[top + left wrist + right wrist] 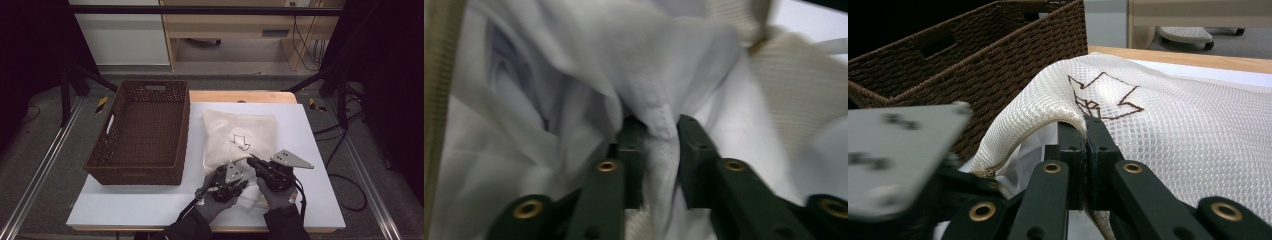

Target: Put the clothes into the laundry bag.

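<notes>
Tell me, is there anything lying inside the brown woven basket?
No. In the high view the basket shows only its bare woven floor, while the mesh bag lies beside it on the table.

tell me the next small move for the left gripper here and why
Probably draw the left gripper back toward the person, pulling the white cloth pinched between its jaws out of the mesh bag. The right gripper holds the bag's rim lifted, so the mouth is open, and the wicker basket stands beside it.

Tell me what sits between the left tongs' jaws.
In the left gripper view, a fold of white cloth is pinched between the jaws of the left tongs, inside the mesh bag.
</notes>
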A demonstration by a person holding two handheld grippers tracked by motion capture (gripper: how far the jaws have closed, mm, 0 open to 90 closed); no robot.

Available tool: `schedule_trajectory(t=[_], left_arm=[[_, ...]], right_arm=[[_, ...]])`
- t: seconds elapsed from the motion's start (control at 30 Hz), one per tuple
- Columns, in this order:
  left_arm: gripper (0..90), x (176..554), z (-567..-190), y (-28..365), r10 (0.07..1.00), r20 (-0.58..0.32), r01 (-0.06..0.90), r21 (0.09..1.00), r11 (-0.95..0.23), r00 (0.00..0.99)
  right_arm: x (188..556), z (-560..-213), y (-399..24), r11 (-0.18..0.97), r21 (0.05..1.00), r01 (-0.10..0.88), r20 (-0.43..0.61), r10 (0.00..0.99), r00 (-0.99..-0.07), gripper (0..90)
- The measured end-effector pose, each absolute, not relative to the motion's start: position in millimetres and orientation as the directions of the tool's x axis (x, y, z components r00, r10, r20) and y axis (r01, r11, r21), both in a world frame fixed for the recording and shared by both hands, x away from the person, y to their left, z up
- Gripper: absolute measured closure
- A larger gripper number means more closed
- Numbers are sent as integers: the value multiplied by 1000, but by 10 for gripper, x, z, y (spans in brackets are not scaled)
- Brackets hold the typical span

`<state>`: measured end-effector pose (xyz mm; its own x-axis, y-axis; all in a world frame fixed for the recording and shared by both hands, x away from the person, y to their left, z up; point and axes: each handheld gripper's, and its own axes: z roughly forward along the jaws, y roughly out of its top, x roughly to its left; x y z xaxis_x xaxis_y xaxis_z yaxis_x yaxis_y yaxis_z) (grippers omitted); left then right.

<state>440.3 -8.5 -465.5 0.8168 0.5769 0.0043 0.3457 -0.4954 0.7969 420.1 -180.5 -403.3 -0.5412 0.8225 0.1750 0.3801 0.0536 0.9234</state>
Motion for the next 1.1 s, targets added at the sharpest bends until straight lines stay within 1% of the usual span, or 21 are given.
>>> schedule_trajectory(t=[0.07,0.1,0.27,0.33,0.43,0.57,0.67,0.73,0.83,0.9,0.97,1.03,1.1], left_arm=[[844,4484,-4686,-118,584,-1,363,784,-504,812],[852,4515,-4683,-126,586,2,362,785,-503,810],[858,4648,-4644,-177,634,45,351,802,-484,772],[855,4699,-4694,-202,641,81,332,801,-497,763],[820,4708,-4727,-191,639,79,333,801,-497,765],[675,4587,-4619,-49,608,36,331,813,-480,793],[631,4460,-4505,143,580,52,312,801,-510,813],[641,4392,-4452,291,580,74,308,790,-531,811],[670,4293,-4417,541,591,81,312,788,-531,803],[671,4252,-4434,656,597,72,323,786,-527,799],[672,4230,-4469,689,588,68,322,784,-531,806],[665,4229,-4510,642,580,74,315,780,-541,811],[628,4239,-4553,558,571,89,306,772,-557,816]], right_arm=[[4204,-4032,-1810,52,924,378,176,821,-543,881],[4203,-4031,-1811,53,924,378,175,821,-543,881],[4199,-4023,-1816,45,925,377,179,823,-539,881],[4203,-4028,-1817,47,925,378,177,826,-535,881],[4211,-4046,-1812,48,919,391,183,828,-530,881],[4211,-4046,-1819,49,920,389,182,826,-534,881],[4210,-4047,-1824,47,919,391,184,826,-532,881],[4209,-4045,-1821,51,919,391,182,825,-535,880],[4203,-4040,-1818,54,919,391,179,825,-535,880],[4207,-4042,-1818,53,918,393,181,825,-535,880],[4213,-4050,-1812,54,917,395,182,824,-536,880],[4212,-4056,-1806,66,917,393,171,825,-538,880],[4209,-4054,-1798,67,917,392,169,826,-537,880]])
